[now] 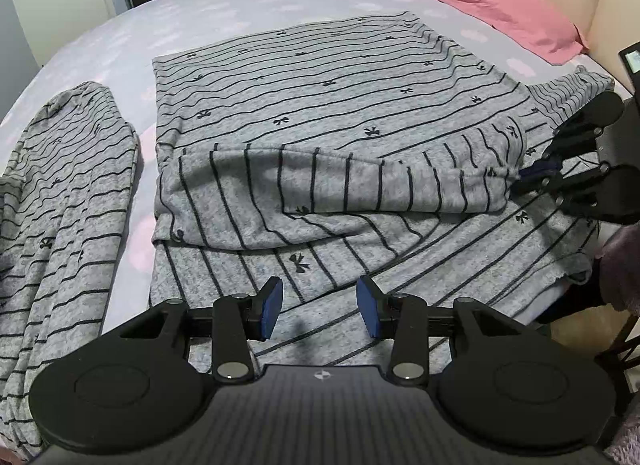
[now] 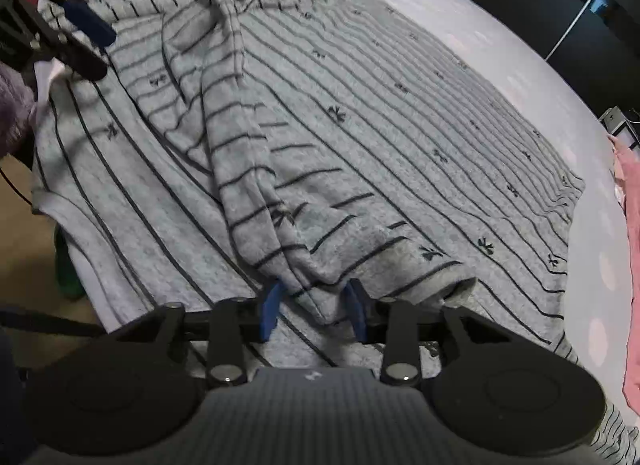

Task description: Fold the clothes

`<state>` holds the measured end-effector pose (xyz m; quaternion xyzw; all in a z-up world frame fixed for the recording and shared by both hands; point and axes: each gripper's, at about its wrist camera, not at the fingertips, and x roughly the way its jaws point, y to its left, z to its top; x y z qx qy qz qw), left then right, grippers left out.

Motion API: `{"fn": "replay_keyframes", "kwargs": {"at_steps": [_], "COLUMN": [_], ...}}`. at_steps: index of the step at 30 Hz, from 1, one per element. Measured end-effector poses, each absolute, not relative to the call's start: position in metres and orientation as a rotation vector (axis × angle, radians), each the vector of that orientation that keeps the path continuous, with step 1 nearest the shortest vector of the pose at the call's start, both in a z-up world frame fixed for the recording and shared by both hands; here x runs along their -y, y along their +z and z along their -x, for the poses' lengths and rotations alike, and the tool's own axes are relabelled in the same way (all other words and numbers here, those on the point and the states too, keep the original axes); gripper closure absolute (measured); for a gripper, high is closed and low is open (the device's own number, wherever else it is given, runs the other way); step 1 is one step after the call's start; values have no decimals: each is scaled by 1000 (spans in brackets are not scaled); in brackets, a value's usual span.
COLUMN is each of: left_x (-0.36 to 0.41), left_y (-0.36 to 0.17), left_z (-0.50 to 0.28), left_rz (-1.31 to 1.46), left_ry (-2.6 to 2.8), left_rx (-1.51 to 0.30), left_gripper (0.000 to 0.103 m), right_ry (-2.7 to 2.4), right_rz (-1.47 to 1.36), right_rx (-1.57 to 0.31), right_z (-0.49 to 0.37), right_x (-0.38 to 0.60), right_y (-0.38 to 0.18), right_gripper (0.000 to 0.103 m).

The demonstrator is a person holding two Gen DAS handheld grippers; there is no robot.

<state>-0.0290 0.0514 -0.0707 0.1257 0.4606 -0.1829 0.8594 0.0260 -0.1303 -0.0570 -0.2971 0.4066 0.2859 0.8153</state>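
The right gripper (image 2: 314,311) pinches the sleeve (image 1: 360,181) end, laying it across the shirt (image 1: 320,77) on the bed (image 1: 248,5); the left gripper (image 1: 319,307) waits, jaws spread.

Each gripper has a black ribbed body bearing a small white mark, two round black discs at the sides, and black link arms pinned with silver screws. The left gripper (image 1: 319,307) and right gripper (image 2: 314,311) carry blue pads (image 1: 272,307) on their fingers. A fuzzy purplish sleeve (image 2: 14,113) shows.
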Motion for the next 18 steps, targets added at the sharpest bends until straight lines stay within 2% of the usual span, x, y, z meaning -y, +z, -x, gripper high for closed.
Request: {"fn": "replay_keyframes", "kwargs": {"at_steps": [6,11,18], "left_x": [-62,-94,-125], "left_y": [-60,-23,-11], "left_z": [25,-3,-75], "left_rz": [-300,-235,-120], "left_ry": [-360,-352,-299], "left_rx": [-950,-937,-1041], "left_gripper": [65,64,60], "right_ry": [549,522,592], "right_rz": [528,423,174], "right_rx": [-793,-721,-834], "right_z": [-26,-23,-19], "right_x": [140,151,171], "right_y": [-14,39,76], "right_gripper": [97,97,98]}}
